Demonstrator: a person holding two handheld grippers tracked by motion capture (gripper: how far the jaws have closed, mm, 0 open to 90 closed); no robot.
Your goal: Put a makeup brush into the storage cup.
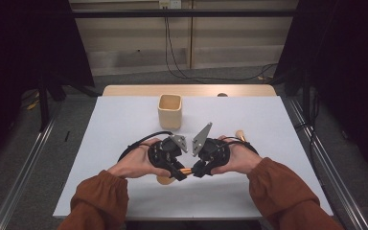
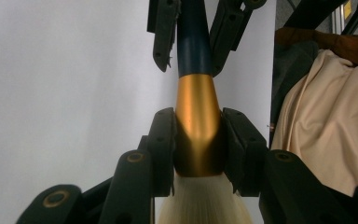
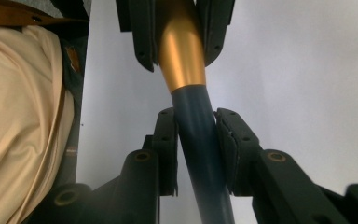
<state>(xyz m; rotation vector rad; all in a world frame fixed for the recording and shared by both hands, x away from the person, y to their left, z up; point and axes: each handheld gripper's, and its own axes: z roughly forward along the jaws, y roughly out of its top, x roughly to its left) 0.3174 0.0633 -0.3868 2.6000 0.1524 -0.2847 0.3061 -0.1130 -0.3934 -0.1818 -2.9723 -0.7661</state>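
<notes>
Brush [image 2: 196, 116] spans both grippers: left jaws clamp its gold ferrule, right apparently its dark handle.

My two claws meet nose to nose over the near middle of the counter [image 1: 124, 124], so nothing passes between them: the brush [image 2: 196, 116] bridges that gap, its gold collar pinched in the left claw [image 1: 178, 173] and its dark handle in the right claw [image 1: 197, 170]. Ahead of both claws stands a wooden cup [image 1: 170, 111], the one upright thing in the way of a forward push. Just past the right claw a small wooden piece [image 1: 240, 135] lies on the counter. Out to the left of my left claw the white surface is open, and to the right of my right claw too. Behind the claws my own sleeves [image 1: 100, 196] block the way back.
</notes>
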